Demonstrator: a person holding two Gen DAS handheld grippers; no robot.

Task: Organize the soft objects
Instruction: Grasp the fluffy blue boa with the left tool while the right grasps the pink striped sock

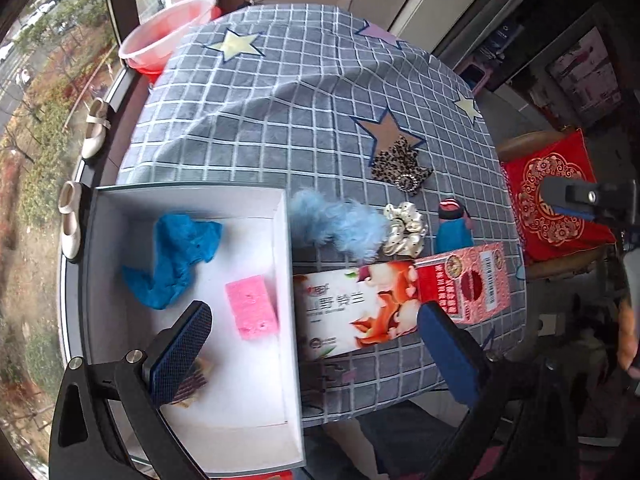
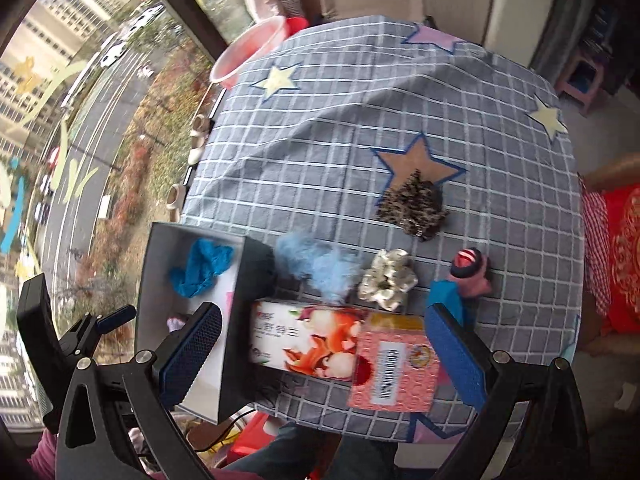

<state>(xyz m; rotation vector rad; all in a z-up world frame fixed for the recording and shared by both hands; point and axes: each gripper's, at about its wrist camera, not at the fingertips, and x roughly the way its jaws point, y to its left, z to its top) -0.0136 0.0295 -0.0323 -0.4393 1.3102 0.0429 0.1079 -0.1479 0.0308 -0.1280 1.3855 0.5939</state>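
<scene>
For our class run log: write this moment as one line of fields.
left gripper: open, empty | right gripper: open, empty | white box: blue cloth, pink sponge | tablecloth: blue feather puff, cream scrunchie

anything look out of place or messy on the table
The grey checked tablecloth is rumpled, with a raised fold across its middle. Soft things remain outside the white box: fluffy light-blue feather piece, cream satin scrunchie, leopard-print hair bow. Nothing looks spilled.
</scene>
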